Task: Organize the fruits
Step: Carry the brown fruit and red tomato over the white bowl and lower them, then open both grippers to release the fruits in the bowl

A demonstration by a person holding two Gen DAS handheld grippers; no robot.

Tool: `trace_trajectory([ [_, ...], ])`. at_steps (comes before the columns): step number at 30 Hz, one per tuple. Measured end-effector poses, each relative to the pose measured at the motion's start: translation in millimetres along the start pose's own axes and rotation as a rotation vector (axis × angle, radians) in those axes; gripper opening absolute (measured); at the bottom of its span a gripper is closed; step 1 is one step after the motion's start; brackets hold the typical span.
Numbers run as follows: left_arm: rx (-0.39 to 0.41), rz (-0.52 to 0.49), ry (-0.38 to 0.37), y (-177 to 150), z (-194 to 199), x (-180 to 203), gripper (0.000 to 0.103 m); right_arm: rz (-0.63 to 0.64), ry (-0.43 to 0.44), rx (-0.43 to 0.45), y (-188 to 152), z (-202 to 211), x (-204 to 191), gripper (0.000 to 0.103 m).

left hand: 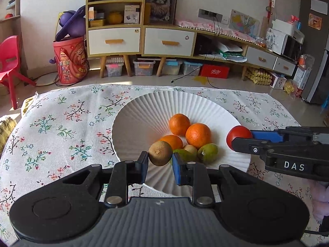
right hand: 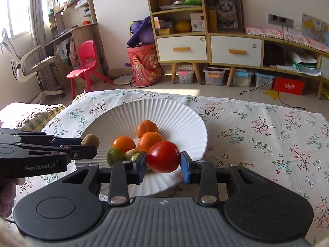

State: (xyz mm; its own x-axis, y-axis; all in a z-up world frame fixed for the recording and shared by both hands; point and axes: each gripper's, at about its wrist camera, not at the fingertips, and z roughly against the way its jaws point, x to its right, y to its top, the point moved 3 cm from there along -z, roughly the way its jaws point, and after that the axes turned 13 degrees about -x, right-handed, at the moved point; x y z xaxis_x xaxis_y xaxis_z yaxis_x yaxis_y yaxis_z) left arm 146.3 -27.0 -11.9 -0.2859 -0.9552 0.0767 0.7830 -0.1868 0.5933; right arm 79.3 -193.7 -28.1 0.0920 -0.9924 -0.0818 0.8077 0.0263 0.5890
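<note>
Left tool [left hand: 160,161] pinches a fuzzy brown kiwi [left hand: 160,153].

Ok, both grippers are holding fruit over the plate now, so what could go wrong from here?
1. The kiwi sits at the very tips of the left hand-held gripper; it could slip out.
2. The tomato in the right hand-held gripper looks soft; squeezing harder may bruise it.
3. The oranges are piled at the centre of the white plate; dropped fruit might knock them rolling.
</note>
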Motion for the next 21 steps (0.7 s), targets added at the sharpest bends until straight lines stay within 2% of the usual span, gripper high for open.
trace_trajectory([
  [10, -0.001, 0.003, 0.012, 0.2, -2.0, 2.4, 0.010, 0.013, -0.005, -0.016, -2.5, -1.7, -0.4, 0.033],
  [21, -0.001, 0.016, 0.008, -2.1, 6.8, 0.7, 0.030, -0.005, -0.017, -0.008, -0.9, 4.5, 0.3, 0.043],
])
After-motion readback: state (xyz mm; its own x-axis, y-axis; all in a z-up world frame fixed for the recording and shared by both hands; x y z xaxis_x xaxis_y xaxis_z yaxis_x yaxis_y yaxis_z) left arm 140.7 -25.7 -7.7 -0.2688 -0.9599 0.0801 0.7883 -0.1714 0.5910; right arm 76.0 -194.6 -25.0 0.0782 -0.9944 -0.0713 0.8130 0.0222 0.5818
